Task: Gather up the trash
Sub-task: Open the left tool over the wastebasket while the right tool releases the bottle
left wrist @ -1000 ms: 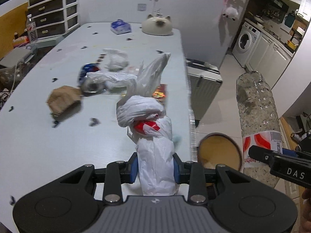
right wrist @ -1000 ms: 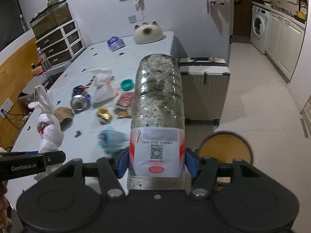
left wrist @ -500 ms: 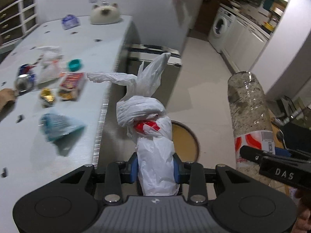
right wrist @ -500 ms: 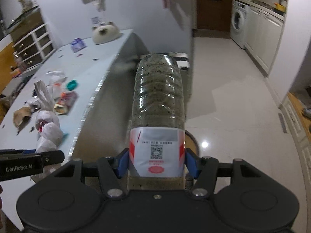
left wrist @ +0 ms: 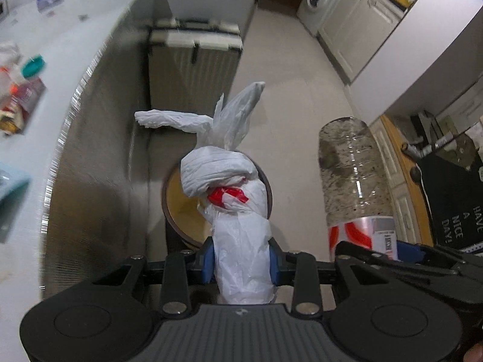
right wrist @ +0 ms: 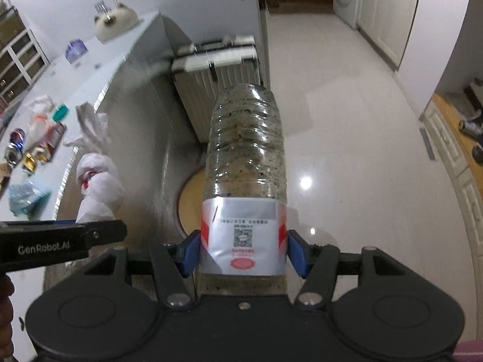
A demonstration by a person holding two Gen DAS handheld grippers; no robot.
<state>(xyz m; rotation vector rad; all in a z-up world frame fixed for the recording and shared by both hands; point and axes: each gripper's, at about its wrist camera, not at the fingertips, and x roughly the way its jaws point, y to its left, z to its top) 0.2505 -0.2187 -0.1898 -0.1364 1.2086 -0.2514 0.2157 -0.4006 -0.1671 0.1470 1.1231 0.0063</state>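
Left tongs clamp knotted crinkly white bag; right tongs clamp ribbed, speckled clear bottle.

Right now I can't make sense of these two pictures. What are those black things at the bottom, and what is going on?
No robot arm here: a person carries a two-finger gripper in each hand, each with a camera looking along its fingers. One picture is from the left gripper, clamped on a knotted white plastic bag. The other is from the right gripper, clamped on a dirty plastic bottle. Both hang beside the table, over a round bin on the floor. More litter, such as a teal cap and wrappers, lies on the table.
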